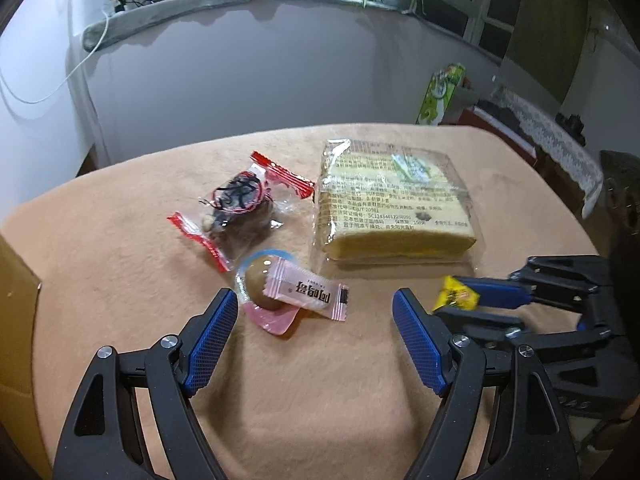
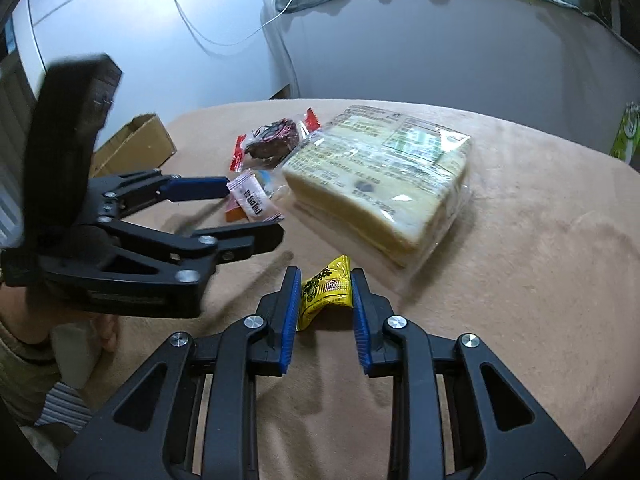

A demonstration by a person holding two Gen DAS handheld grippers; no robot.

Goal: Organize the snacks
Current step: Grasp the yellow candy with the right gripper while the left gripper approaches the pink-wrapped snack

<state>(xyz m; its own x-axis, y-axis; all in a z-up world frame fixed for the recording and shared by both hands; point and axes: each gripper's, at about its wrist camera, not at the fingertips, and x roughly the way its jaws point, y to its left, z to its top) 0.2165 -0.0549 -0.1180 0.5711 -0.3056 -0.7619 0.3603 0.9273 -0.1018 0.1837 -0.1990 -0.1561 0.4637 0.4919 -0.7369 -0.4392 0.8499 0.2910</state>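
Blue-padded fingers of the right gripper (image 2: 325, 280) fill the bottom of the right wrist view, pressed together on a small yellow candy packet (image 2: 326, 294) that sits between the pads just above the tan tablecloth (image 2: 540, 260). From the left wrist view the same packet (image 1: 456, 297) is only a yellow corner poking past the right gripper (image 1: 460, 300), seen side-on at the right edge. Left gripper (image 1: 316, 304) fingers stand wide apart with nothing between them, just short of a pink wrapped candy (image 1: 310, 292) that lies across a round brown sweet in a clear cup (image 1: 260, 284). Only the right wrist view shows a cardboard box (image 2: 136, 144) beyond the table's far left edge, and a sleeve and hand (image 2: 108, 332) behind the left gripper (image 2: 240, 216). Beyond the pink candy lie a red-ended clear packet with a dark snack (image 1: 236, 210) and, right of it, a large clear-wrapped cake block (image 1: 394, 208). Bare cloth spreads to the right of the cake and beneath both grippers. The printing on the cake wrapper is too blurred to read, and the left gripper partly covers the pink candy (image 2: 252, 200) in the right wrist view.
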